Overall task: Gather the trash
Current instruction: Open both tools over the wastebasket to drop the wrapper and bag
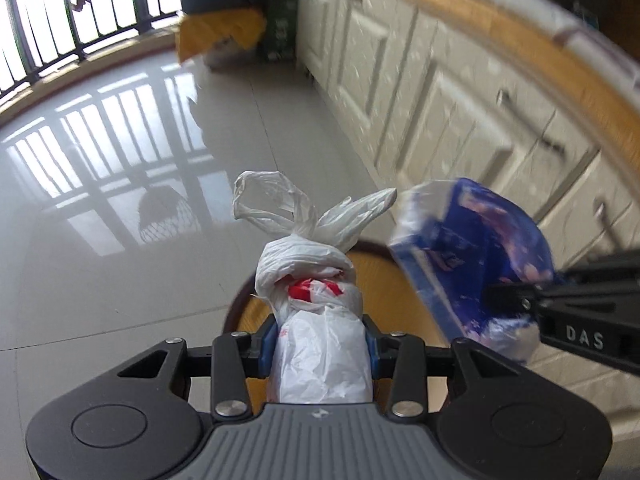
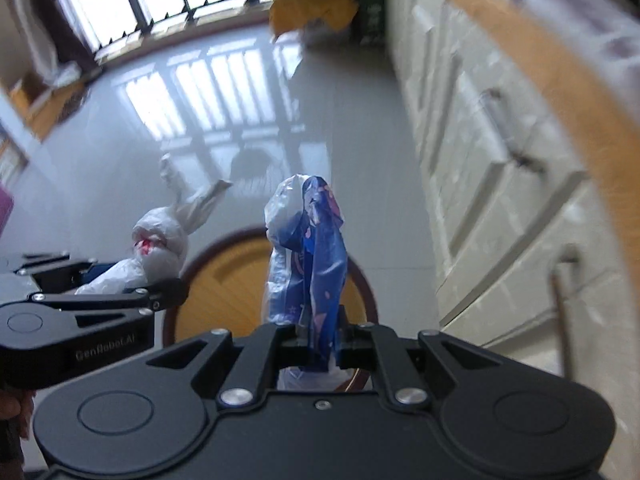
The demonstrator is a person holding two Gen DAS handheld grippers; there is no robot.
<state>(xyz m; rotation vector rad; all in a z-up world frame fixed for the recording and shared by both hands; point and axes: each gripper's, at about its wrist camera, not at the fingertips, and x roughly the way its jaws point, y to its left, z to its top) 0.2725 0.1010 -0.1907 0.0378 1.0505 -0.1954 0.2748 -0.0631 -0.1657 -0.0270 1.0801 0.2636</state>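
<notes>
My left gripper [image 1: 320,346] is shut on a knotted white plastic bag [image 1: 316,320] with red print, whose two tied ears stick up ahead of the blue pads. In the right wrist view the same white bag [image 2: 160,244] shows at the left, held in the left gripper [image 2: 92,276]. My right gripper [image 2: 318,346] is shut on a crumpled blue and white wrapper [image 2: 308,252]. That wrapper [image 1: 476,260] also appears at the right of the left wrist view, pinched by the right gripper [image 1: 516,300]. Both bundles hang over a round wooden bin [image 2: 228,292] with a dark rim.
Cream cabinet doors [image 1: 420,92] with a wooden counter edge [image 1: 520,36] run along the right. The glossy tiled floor [image 1: 120,220] stretches toward a barred window [image 1: 60,28]. A yellow bag [image 1: 220,36] and a dark green box [image 1: 282,12] sit at the far end.
</notes>
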